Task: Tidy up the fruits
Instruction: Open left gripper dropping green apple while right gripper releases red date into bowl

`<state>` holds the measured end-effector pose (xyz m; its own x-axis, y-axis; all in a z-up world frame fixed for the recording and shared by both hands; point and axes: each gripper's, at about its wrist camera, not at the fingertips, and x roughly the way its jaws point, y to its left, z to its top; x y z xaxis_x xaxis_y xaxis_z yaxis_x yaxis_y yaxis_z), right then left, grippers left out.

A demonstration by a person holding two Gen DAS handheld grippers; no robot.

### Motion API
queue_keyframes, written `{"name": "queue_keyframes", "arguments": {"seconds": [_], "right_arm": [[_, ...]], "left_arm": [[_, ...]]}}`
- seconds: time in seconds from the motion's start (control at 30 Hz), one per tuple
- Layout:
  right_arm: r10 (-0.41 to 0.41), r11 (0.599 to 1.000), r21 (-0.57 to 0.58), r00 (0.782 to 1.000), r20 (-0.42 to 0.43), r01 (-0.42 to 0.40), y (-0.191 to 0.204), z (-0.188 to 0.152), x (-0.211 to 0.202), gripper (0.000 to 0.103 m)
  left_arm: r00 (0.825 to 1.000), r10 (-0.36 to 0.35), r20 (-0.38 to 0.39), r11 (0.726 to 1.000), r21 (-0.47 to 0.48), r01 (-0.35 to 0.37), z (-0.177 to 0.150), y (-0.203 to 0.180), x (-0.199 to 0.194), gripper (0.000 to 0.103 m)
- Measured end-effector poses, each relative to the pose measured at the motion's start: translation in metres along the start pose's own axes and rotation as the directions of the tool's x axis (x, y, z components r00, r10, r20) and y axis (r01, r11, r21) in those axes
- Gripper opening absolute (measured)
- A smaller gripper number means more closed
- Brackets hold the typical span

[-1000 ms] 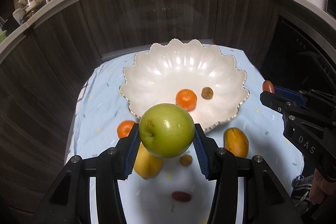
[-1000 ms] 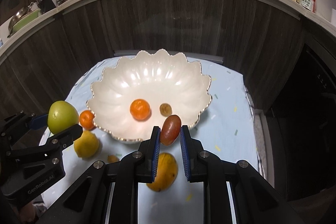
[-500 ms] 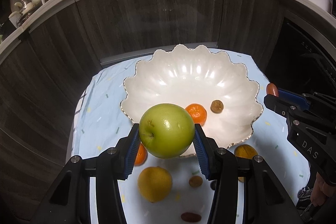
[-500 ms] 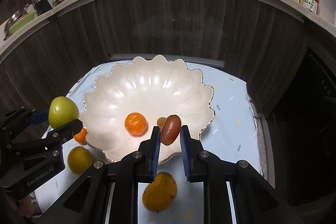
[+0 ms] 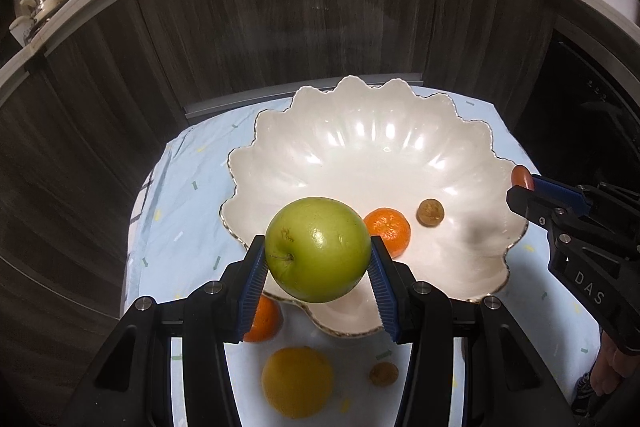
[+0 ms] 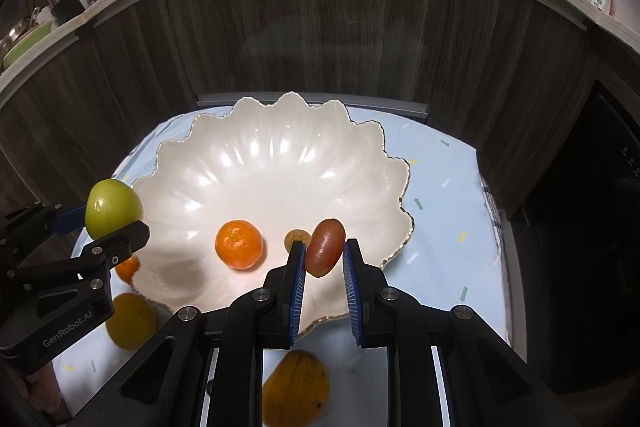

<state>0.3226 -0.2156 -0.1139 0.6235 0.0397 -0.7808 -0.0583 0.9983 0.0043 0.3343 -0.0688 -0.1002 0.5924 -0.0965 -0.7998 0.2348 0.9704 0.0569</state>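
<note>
My left gripper (image 5: 318,259) is shut on a green apple (image 5: 318,249) and holds it over the near left rim of the white scalloped bowl (image 5: 360,131). My right gripper (image 6: 323,255) is shut on a small reddish-brown oval fruit (image 6: 325,247) above the bowl's (image 6: 280,147) near right part. Inside the bowl lie a tangerine (image 6: 239,244) and a small brown round fruit (image 5: 430,212). The left gripper with the apple (image 6: 113,207) shows at the left of the right wrist view. The right gripper's tip shows at the right of the left wrist view.
On the light blue cloth (image 6: 444,195) in front of the bowl lie another tangerine (image 5: 264,321), a yellow citrus (image 5: 297,381), a small brown fruit (image 5: 383,373) and a yellow-orange mango (image 6: 296,387). Dark wooden cabinet fronts (image 5: 280,19) rise behind the table.
Both grippers have moved forward and a little down, from the loose fruit on the cloth to over the bowl's near rim. Each grip is unchanged.
</note>
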Motion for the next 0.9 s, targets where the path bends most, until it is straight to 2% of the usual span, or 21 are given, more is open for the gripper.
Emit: {"name": "queue_keyframes", "arguments": {"seconds": [0.63, 0.73, 0.77, 0.8, 0.83, 0.9], "right_arm": [[0.007, 1.0, 0.008, 0.997, -0.078, -0.006, -0.002, 0.001, 0.037, 0.021], [-0.009, 1.0, 0.0, 0.997, -0.076, 0.009, -0.001, 0.001, 0.037, 0.022], [-0.013, 1.0, -0.003, 0.997, -0.079, 0.013, 0.0, 0.001, 0.037, 0.023], [-0.016, 1.0, -0.003, 0.997, -0.078, 0.015, 0.0, 0.001, 0.036, 0.026], [-0.018, 1.0, -0.002, 0.997, -0.073, 0.018, -0.001, 0.001, 0.035, 0.033], [-0.018, 1.0, 0.001, 0.998, -0.056, 0.018, -0.002, 0.001, 0.032, 0.041]], "left_arm": [[0.998, -0.008, -0.056, 1.0, -0.018, 0.007, -0.001, 0.004, 0.032, 0.049], [0.997, 0.028, -0.074, 0.999, -0.019, -0.03, -0.003, 0.005, 0.035, 0.049], [0.996, 0.031, -0.078, 0.999, -0.017, -0.033, -0.004, 0.004, 0.036, 0.052], [0.997, 0.032, -0.073, 0.999, -0.019, -0.034, -0.004, 0.005, 0.034, 0.061], [0.997, 0.038, -0.063, 0.999, -0.021, -0.039, -0.004, 0.005, 0.032, 0.068], [0.998, 0.046, -0.038, 0.999, -0.018, -0.047, -0.003, 0.005, 0.026, 0.072]]}}
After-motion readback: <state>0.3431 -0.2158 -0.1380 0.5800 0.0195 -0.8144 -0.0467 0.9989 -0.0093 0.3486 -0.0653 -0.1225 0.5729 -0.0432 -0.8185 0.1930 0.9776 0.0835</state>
